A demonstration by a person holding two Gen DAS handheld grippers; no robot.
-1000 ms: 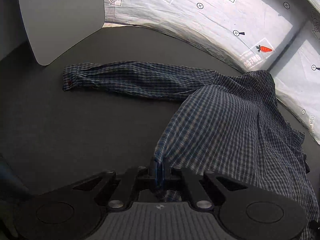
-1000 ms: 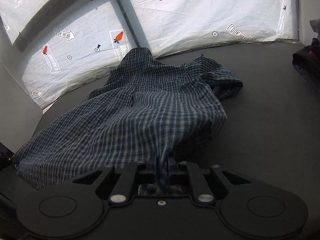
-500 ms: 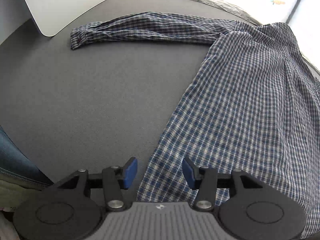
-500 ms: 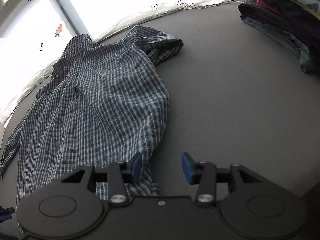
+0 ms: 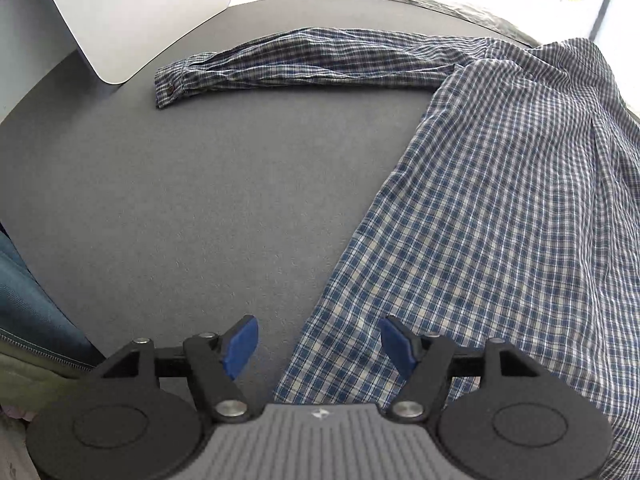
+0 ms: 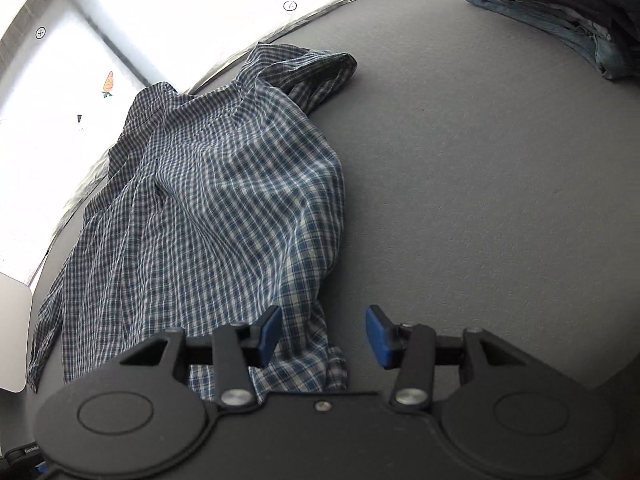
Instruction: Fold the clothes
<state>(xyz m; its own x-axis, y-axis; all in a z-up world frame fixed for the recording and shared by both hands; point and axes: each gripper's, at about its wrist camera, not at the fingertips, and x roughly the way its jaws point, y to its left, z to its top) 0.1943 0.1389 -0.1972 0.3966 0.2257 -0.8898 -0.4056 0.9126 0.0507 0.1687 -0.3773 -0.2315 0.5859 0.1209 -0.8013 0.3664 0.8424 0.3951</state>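
A blue and white checked shirt (image 5: 500, 208) lies spread on the dark grey table (image 5: 180, 208), one long sleeve (image 5: 312, 62) stretched out to the left at the back. My left gripper (image 5: 318, 344) hangs over the shirt's near hem corner. Its jaws are opening and the blue pads (image 5: 240, 344) stand apart from the cloth. In the right wrist view the same shirt (image 6: 216, 208) lies rumpled, its other sleeve bunched at the back. My right gripper (image 6: 324, 334) is above the hem's right corner, jaws opening, cloth lying loose beside its left pad.
A stack of folded dark clothes (image 6: 560, 12) sits at the table's far right. A pale flat board (image 5: 132, 12) rests at the back left. A person's blue trouser leg (image 5: 32, 312) is at the left edge. Bright printed sheeting (image 6: 120, 40) lines the back.
Both grippers were shut on the shirt's hem and have let it go, jaws now apart. Both hands sank toward the table, and the shirt dropped flat onto it.
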